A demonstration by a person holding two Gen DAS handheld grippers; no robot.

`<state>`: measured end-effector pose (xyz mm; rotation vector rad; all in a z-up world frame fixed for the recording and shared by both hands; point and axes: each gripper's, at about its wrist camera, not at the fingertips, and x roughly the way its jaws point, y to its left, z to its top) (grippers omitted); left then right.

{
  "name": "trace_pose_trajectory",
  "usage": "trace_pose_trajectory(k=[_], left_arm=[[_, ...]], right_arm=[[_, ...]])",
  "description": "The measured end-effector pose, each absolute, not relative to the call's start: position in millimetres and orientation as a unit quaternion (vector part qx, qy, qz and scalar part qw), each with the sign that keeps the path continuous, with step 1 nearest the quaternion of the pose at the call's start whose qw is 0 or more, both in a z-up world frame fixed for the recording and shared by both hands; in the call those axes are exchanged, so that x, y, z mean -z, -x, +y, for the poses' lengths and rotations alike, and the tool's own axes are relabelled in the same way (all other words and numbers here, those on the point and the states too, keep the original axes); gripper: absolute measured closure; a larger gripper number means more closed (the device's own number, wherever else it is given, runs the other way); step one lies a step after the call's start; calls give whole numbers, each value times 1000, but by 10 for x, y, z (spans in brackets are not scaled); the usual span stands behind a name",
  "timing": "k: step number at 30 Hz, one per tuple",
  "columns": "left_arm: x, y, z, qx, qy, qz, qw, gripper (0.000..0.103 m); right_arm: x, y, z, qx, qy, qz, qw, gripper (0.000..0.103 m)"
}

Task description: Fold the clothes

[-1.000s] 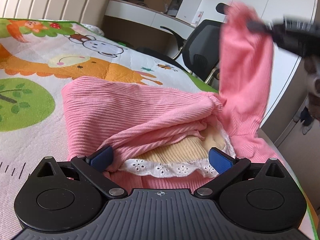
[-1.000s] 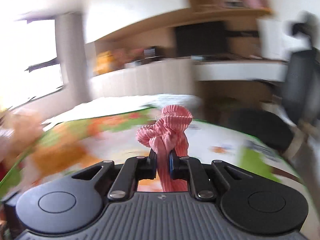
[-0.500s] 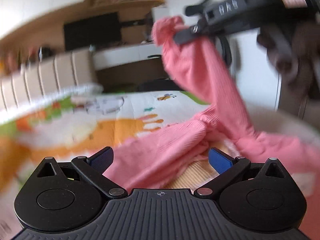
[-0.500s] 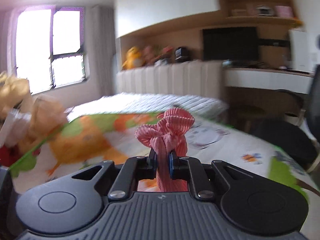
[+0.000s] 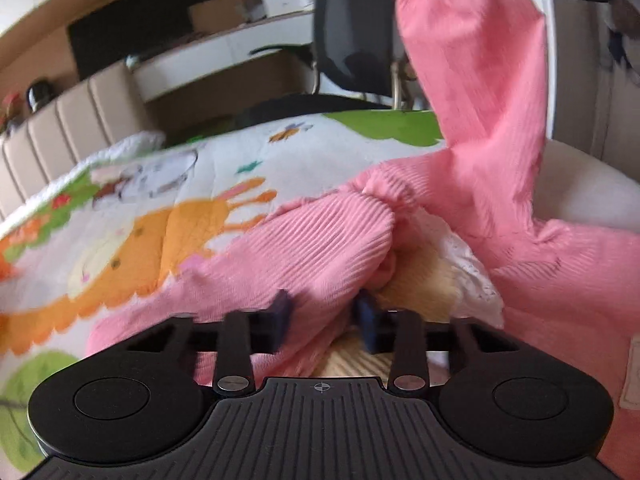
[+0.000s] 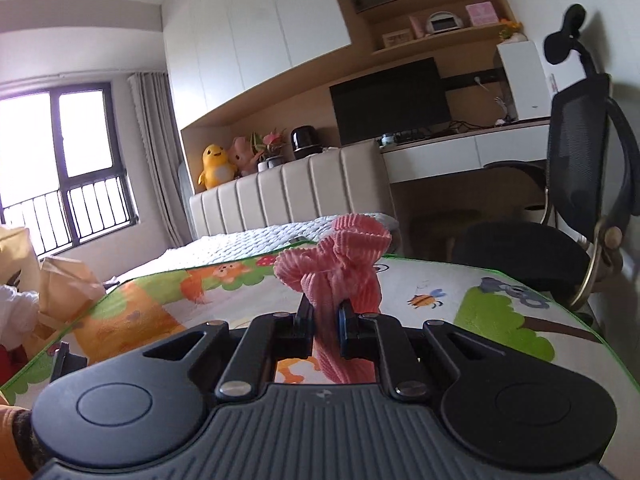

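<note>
The pink ribbed garment (image 5: 320,248) lies on the bed's cartoon-print blanket (image 5: 160,216), filling the centre and right of the left wrist frame. One sleeve (image 5: 476,92) rises steeply toward the upper right of that frame, pulled up to a dark, blurred gripper at the top edge. At the garment's opening, a cream ribbed lining (image 5: 420,280) and a white lace trim (image 5: 476,276) show just right of centre.

The left gripper (image 5: 326,314) sits at the lower middle of its frame, its blue-padded fingers (image 5: 368,320) partly closed around a fold of the pink fabric; motion blur keeps me from telling whether they pinch it firmly.

In the right wrist frame the right gripper (image 6: 325,326) is clenched on a bunched cuff of the same pink cloth (image 6: 336,256), which sprouts above the fingers at frame centre and hangs below them.

Behind, at mid-frame, stands a padded beige headboard (image 6: 304,192) with a yellow plush chick (image 6: 216,164) on the ledge above it. A black mesh office chair (image 6: 576,184) is at the right, beside the white worktop (image 6: 472,148) carrying a dark monitor (image 6: 392,100).
</note>
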<state>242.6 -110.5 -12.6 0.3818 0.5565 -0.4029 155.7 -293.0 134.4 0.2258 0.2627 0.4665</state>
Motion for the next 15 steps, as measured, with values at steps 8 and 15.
trace_pose_trajectory(k=[8,15], left_arm=[[-246,-2300,-1323,237,-132,241,932,87],[31,-2308,-1103,265,-59,310,911,18]], right_arm=[[-1373,-1591,-3078,-211,-118,122,963,92],[-1530,-1593,-2795,-219,-81,126,964,92]])
